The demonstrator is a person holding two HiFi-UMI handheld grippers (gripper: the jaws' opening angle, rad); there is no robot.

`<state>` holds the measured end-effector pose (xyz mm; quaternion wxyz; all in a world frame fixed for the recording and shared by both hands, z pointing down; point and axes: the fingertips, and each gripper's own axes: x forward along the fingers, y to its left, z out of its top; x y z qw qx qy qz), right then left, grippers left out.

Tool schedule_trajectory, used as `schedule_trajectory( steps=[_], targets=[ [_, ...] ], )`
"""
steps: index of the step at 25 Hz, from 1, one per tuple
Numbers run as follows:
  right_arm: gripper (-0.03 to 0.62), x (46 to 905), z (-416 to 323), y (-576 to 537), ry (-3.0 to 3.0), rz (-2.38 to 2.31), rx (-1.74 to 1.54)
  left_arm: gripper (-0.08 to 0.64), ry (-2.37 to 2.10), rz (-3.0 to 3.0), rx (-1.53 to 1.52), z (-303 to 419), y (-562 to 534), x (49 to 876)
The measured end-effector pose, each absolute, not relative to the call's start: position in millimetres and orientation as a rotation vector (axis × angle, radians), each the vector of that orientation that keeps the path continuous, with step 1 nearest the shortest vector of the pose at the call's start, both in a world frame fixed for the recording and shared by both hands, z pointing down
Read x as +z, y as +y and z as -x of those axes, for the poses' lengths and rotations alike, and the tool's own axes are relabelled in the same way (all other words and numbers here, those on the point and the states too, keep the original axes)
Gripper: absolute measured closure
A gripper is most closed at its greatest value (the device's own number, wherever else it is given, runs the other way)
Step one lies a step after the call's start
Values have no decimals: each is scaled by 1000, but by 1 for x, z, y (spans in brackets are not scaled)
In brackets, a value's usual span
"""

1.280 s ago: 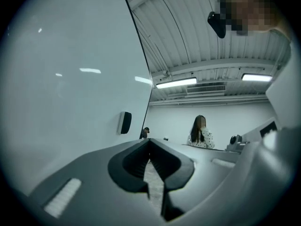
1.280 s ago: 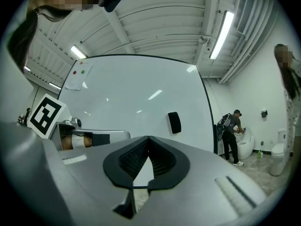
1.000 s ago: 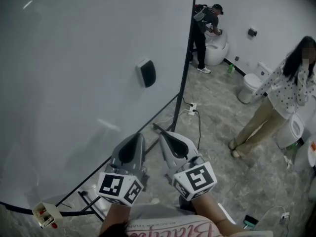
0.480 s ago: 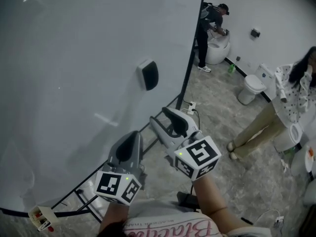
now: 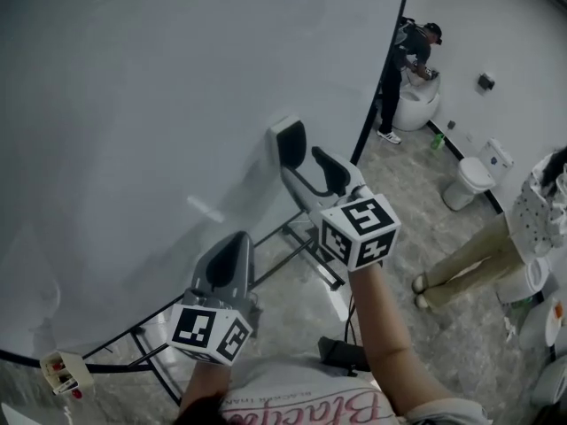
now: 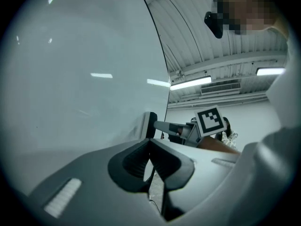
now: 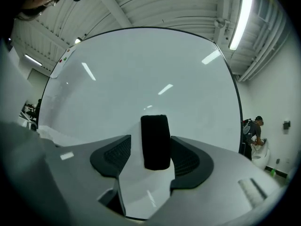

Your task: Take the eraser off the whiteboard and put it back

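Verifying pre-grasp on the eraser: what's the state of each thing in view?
right gripper: open, fingers just been opening, straddling eraser, not clamping.
left gripper: shut, empty.
eraser: upright on whiteboard, ungripped.
whiteboard: standing, blank where visible.

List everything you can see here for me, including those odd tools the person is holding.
whiteboard: one, white, fills the left of the head view
stand: one, black, under the whiteboard
eraser: one, black and white, stuck on the whiteboard near its right edge
toilets: at least two, white, on the floor by the far wall
bystander in dark clothes: one, bent over a far toilet
bystander in dotted top: one, tan trousers, right edge
left gripper: one, grey, low beside the whiteboard, jaws together, empty
right gripper: one, grey, at the eraser; jaws have just been opening, eraser between them, not clamped
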<state>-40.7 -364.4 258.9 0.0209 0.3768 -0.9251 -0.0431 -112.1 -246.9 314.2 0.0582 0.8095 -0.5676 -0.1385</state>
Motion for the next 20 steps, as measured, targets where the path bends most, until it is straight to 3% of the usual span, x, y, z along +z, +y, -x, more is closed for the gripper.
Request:
schedule_trajectory(
  steps=[9,20],
  targets=[
    [324,256,66,-392,-2803,-1114,-243,561,-1742,-2430,-450,114,-258,312],
    [364,255,64,-398,-2780,-1139,-239,561,-1711,-2450,-453,103,-264,310]
  ],
)
